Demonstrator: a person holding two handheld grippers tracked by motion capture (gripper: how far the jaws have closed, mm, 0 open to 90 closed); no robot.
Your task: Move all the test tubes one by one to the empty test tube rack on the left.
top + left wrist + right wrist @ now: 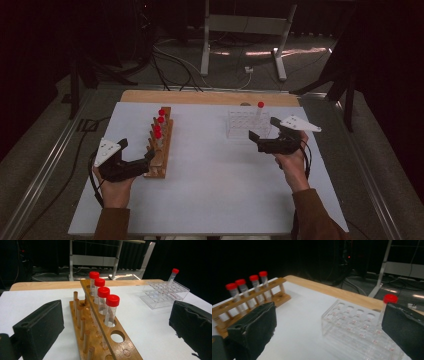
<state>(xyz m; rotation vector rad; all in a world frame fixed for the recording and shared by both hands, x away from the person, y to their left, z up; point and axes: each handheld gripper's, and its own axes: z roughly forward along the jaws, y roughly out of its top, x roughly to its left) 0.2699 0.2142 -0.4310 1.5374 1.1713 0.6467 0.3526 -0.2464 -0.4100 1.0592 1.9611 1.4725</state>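
White table top [210,200] on a wooden board, grey floor, cables and a metal stand behind, dark room. Wooden rack [161,145] at left, long axis running away from the person, four red-capped tubes [111,310] upright in a row. Clear plastic rack [245,125] at right, one red-capped tube [259,114] standing in it. Left gripper [148,159] released, jaws wide around the wooden rack's near end. Right gripper [257,135] released too, beside the clear rack.

Room dim, background near black. My counter [210,190] evenly lit from above; soft shadows. Floor glare behind. Gripper views grainy, slightly soft at edges.
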